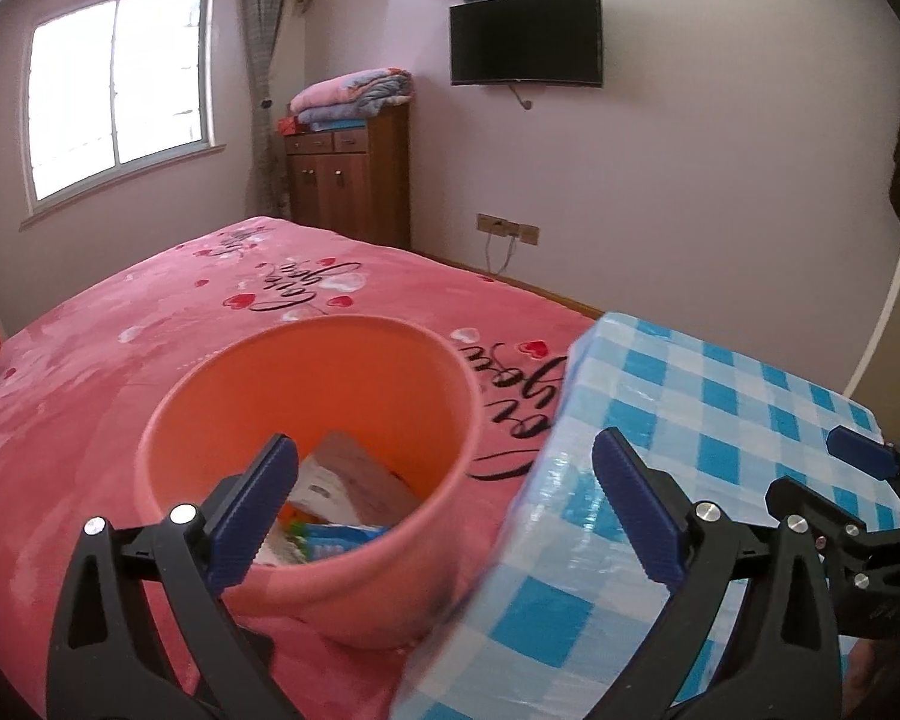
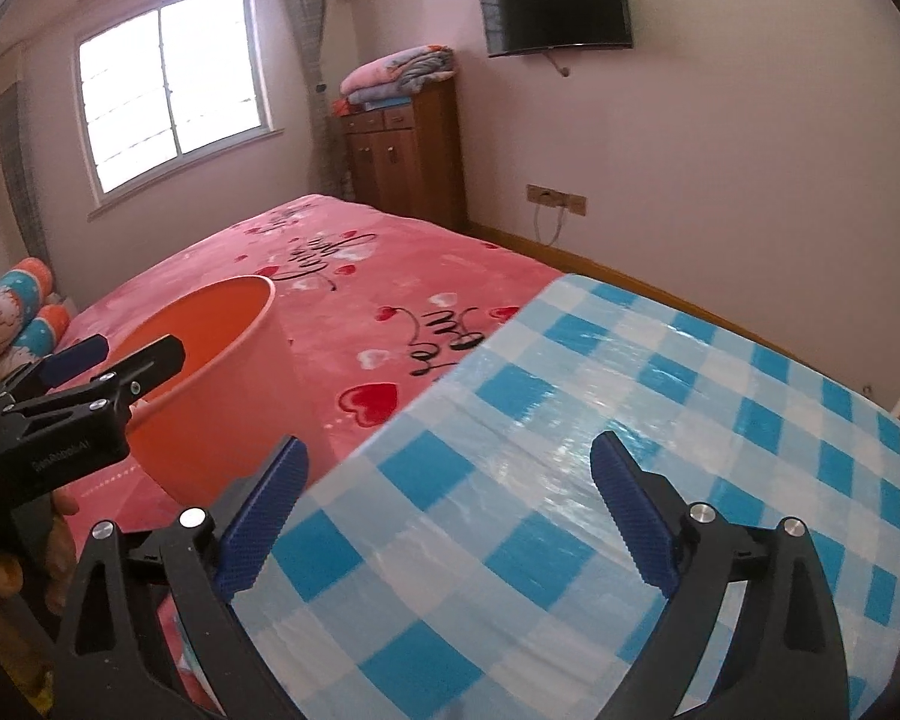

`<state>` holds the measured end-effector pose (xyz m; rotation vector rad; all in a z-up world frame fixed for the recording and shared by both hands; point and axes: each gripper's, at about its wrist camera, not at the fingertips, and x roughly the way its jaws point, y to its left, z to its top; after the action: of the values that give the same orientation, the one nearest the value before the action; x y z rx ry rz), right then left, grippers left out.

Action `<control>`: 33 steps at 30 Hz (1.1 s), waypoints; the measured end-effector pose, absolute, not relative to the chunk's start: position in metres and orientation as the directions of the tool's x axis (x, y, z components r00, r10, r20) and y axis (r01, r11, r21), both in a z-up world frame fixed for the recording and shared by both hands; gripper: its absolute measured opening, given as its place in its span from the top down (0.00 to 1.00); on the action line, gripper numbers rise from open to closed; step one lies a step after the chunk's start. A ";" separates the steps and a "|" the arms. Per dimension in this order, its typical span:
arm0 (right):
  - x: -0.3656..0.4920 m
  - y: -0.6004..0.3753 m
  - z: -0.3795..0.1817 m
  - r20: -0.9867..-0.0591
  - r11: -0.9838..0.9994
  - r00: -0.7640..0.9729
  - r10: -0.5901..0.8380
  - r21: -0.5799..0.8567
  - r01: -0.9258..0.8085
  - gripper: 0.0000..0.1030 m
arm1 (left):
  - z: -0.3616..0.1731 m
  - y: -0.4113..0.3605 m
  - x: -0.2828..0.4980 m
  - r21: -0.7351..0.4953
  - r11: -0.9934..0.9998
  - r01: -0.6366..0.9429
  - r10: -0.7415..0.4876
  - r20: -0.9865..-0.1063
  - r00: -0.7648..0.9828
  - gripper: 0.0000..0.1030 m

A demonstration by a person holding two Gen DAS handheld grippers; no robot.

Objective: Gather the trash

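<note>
An orange bin [image 1: 342, 570] stands on the pink bed; it also shows in the right wrist view [image 2: 222, 396]. Inside it lie a grey-white paper packet [image 1: 354, 480] and a blue-green wrapper [image 1: 330, 540]. My left gripper [image 1: 444, 516] is open and empty, just above the bin's near rim, with its right finger over the checked table. My right gripper [image 2: 450, 516] is open and empty above the blue-and-white checked table [image 2: 630, 450]. The left gripper shows at the left of the right wrist view [image 2: 84, 369], over the bin.
The pink bedspread [image 1: 150, 330] fills the left and middle. The checked table [image 1: 720, 420] stands against the bed on the right. A wooden cabinet [image 1: 348, 174] with folded blankets, a wall TV [image 1: 525, 39] and a window [image 1: 114, 90] are far behind. Pillows [image 2: 24, 312] lie at the left.
</note>
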<state>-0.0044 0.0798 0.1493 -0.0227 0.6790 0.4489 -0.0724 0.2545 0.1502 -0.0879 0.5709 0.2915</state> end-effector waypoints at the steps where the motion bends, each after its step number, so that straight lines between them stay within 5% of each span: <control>1: -0.006 0.075 0.149 -0.610 0.909 0.692 0.386 0.122 -0.399 0.09 | 0.150 0.250 -0.071 -0.002 0.957 -0.290 0.242 -0.544 0.803 0.04; 33: -0.092 -0.083 0.141 -0.588 0.994 0.802 0.105 0.087 -0.067 0.09 | 0.150 0.095 -0.092 0.010 1.000 0.002 0.003 -0.522 0.853 0.04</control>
<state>-0.0922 -0.0830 0.1409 0.0628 0.6336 0.0924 -0.0919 0.0948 0.1497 0.0105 0.5497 0.0006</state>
